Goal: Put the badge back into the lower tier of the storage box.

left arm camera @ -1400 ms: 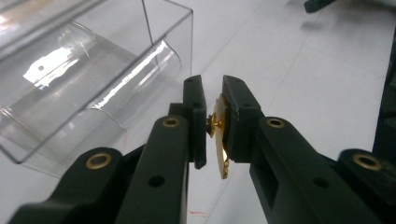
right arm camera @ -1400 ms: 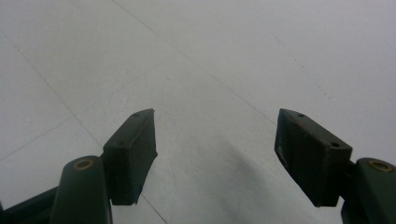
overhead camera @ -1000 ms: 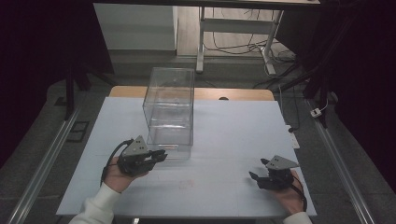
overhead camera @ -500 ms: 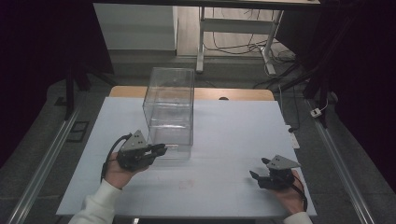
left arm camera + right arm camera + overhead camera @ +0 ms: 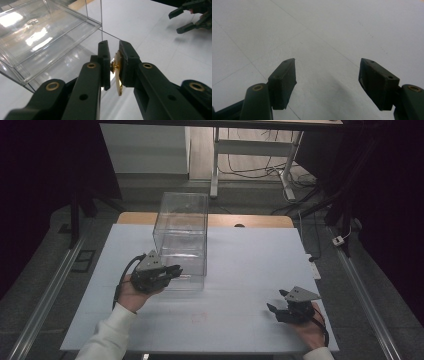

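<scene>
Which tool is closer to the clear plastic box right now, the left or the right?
Left. The left tool is right at the clear box, by its near left corner. The right tool rests far off, near the table's right front.

The table cover is showing pale grey-white, crossed by faint thin lines, with a small faded reddish mark near its front edge. A strip of light brown wood is showing along the far edge. The box is looking clear and colourless, catching white glints of light. The left gripper is showing black jaws with brass-coloured rivets, and a small shiny gold piece is glinting between them. The right gripper is showing the same black jaws. The sleeve is looking white. Both grippers are carrying grey plates on top.
</scene>
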The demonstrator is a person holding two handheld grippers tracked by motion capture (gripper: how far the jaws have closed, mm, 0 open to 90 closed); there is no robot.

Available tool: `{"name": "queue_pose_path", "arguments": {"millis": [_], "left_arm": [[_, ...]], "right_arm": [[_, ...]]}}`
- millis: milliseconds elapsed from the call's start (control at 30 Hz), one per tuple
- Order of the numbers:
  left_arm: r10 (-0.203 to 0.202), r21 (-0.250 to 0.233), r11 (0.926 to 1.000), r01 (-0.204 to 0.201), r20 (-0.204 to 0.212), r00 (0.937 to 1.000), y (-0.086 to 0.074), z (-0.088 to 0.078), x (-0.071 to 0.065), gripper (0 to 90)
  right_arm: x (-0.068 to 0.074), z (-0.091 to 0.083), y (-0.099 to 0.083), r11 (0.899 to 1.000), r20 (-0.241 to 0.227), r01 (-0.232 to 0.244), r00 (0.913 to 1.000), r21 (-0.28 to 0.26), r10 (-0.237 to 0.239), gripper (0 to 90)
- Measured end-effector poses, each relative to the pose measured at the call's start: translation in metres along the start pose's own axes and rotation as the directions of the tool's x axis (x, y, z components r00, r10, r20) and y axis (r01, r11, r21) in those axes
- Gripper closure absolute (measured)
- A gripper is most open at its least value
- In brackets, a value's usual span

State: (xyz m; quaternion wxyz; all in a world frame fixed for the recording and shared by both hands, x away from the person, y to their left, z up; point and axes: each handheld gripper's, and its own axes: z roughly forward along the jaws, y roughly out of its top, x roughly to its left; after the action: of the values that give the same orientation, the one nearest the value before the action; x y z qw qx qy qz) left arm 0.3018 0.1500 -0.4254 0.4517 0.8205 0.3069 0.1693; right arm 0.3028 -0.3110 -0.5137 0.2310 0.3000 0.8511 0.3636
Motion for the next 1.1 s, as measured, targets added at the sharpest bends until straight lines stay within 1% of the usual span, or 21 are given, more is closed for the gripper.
{"name": "queue_pose_path", "arguments": {"millis": [200,300,333,467,500,633,700,767,933,1000,1100], "left_arm": [[0.000,0.009,1.0000,0.001,-0.014,0.9999,0.004,0.005,0.004,80.0],[-0.003,0.013,0.9999,0.003,-0.023,0.9997,0.005,0.008,0.007,80.0],[-0.004,0.017,0.9998,0.005,-0.026,0.9997,0.006,0.010,0.008,80.0],[-0.005,0.031,0.9995,0.006,-0.036,0.9993,0.008,0.016,0.012,80.0],[-0.002,0.036,0.9994,0.003,-0.040,0.9992,0.008,0.018,0.012,80.0],[0.004,0.051,0.9987,-0.001,-0.048,0.9989,0.011,0.025,0.015,80.0],[0.002,0.055,0.9985,0.000,-0.050,0.9987,0.011,0.028,0.016,80.0],[0.002,0.061,0.9981,0.001,-0.053,0.9986,0.011,0.031,0.018,80.0],[-0.011,0.084,0.9963,0.016,-0.061,0.9981,0.009,0.037,0.023,79.9],[-0.014,0.090,0.9958,0.019,-0.058,0.9982,0.009,0.040,0.023,79.9],[-0.005,0.102,0.9947,0.010,-0.049,0.9988,0.009,0.044,0.022,79.8]], "right_arm": [[0.000,0.000,0.000,1.000,-0.001,-0.010,0.9999,0.001,0.010,30.3],[0.000,0.000,0.000,1.000,-0.001,0.001,1.0000,0.003,-0.001,30.6],[0.001,0.000,0.000,1.000,0.005,0.002,1.0000,0.003,-0.002,30.7],[0.000,0.000,0.000,1.000,0.006,0.004,1.0000,0.004,-0.004,30.7],[0.000,0.000,0.000,1.000,0.000,0.002,1.0000,0.003,-0.002,30.7],[0.001,0.001,0.000,1.000,0.005,0.002,1.0000,0.006,-0.002,30.7],[0.001,0.001,0.000,1.000,0.001,0.004,1.0000,0.005,-0.004,30.8],[0.000,0.001,-0.001,1.000,0.007,0.008,0.9999,0.007,-0.008,30.8],[0.000,0.001,-0.001,1.000,0.001,0.005,1.0000,0.008,-0.005,30.8],[0.000,0.001,-0.001,1.000,0.000,0.005,1.0000,0.009,-0.005,30.9],[0.000,0.001,-0.001,1.000,0.000,0.006,1.0000,0.010,-0.006,30.9]]}}
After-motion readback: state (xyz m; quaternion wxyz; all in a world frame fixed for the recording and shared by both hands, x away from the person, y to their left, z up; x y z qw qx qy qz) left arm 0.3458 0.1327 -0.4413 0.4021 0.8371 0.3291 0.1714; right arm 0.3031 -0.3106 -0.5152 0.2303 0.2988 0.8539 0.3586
